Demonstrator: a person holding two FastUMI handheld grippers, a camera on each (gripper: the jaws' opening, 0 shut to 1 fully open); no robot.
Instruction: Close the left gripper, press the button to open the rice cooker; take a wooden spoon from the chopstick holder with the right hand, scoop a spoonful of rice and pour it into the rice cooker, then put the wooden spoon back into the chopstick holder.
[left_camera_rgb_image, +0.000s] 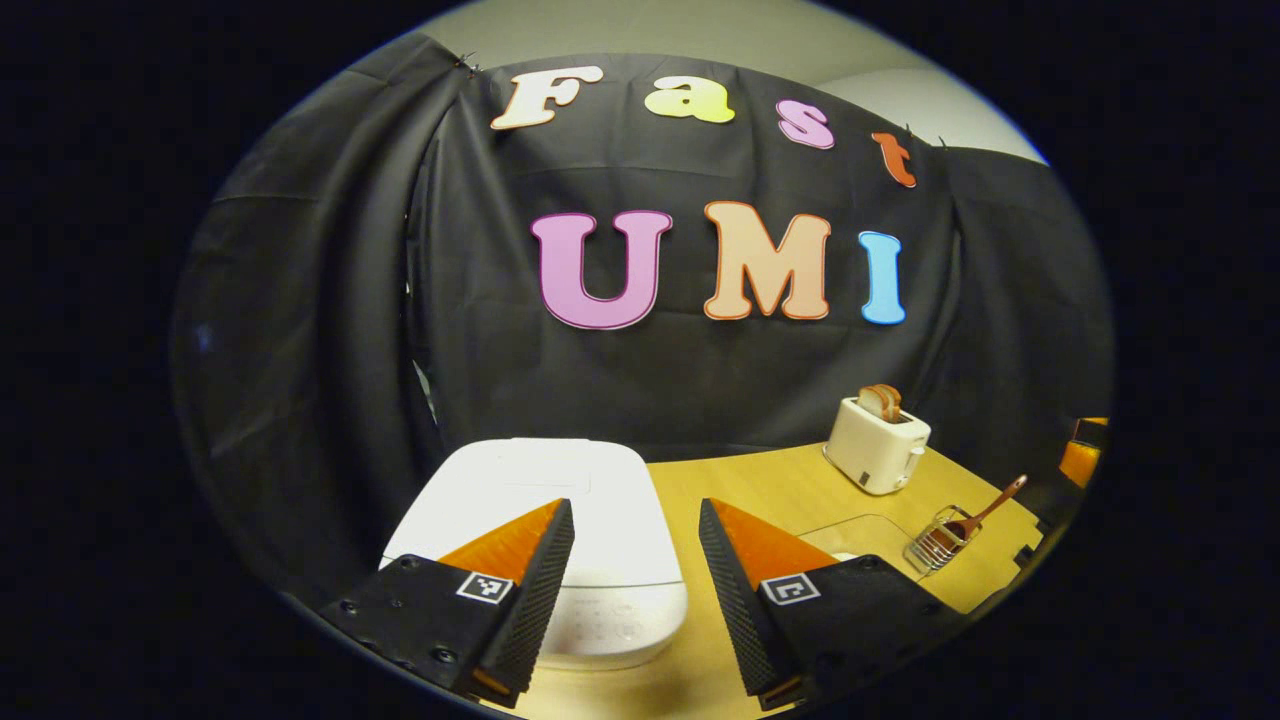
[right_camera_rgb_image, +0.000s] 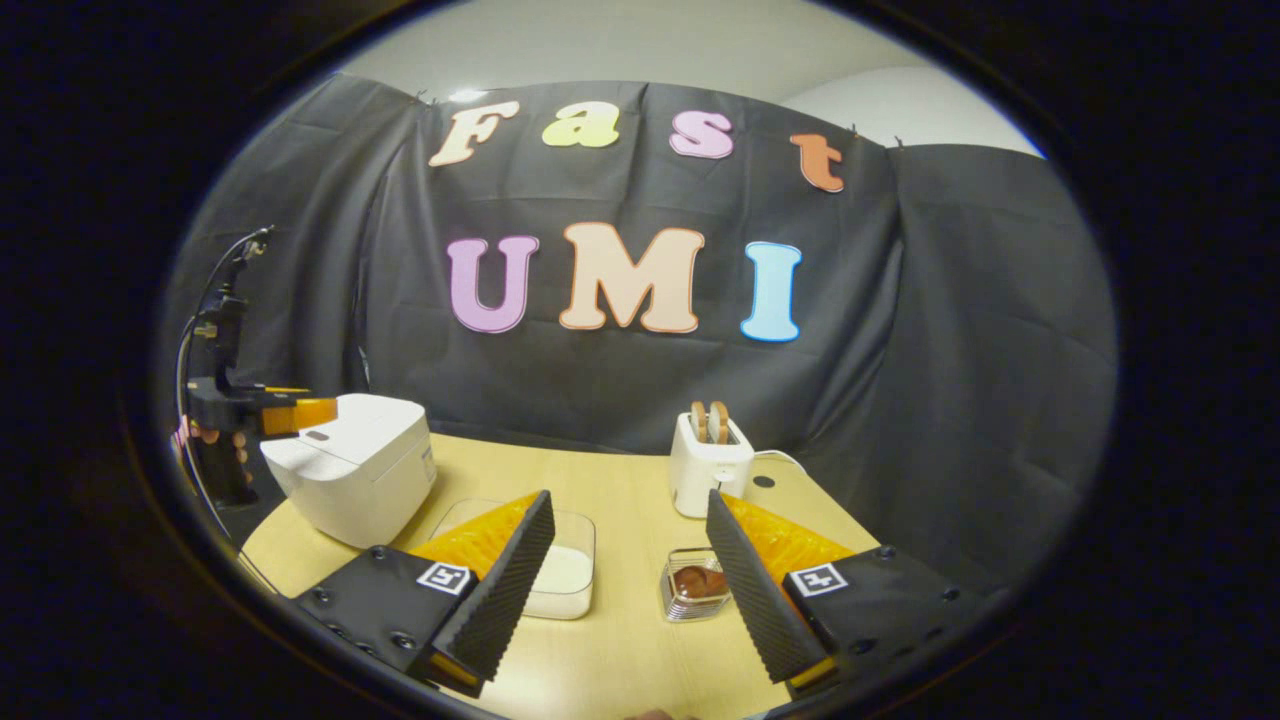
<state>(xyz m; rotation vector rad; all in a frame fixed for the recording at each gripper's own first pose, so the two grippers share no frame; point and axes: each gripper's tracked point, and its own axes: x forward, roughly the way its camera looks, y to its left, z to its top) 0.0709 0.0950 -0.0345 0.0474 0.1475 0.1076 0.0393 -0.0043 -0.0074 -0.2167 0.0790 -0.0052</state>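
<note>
Above the closed rice cooker (left_camera_rgb_image: 540, 530), my left gripper (left_camera_rgb_image: 635, 580) hangs wide open, holding nothing.
My right gripper (right_camera_rgb_image: 625, 570) is wide open too and empty, over the tabletop (right_camera_rgb_image: 620, 660); the wooden spoon (left_camera_rgb_image: 985, 512) stands in the chopstick holder (left_camera_rgb_image: 940, 545), beside the rice container (right_camera_rgb_image: 560, 580).

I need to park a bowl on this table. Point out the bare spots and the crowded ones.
Bare wood lies between the rice cooker and the toaster, behind the clear rice container. Another bare strip lies at the near edge of the table. It is crowded where the container and the chopstick holder with the wooden spoon sit close together.
</note>
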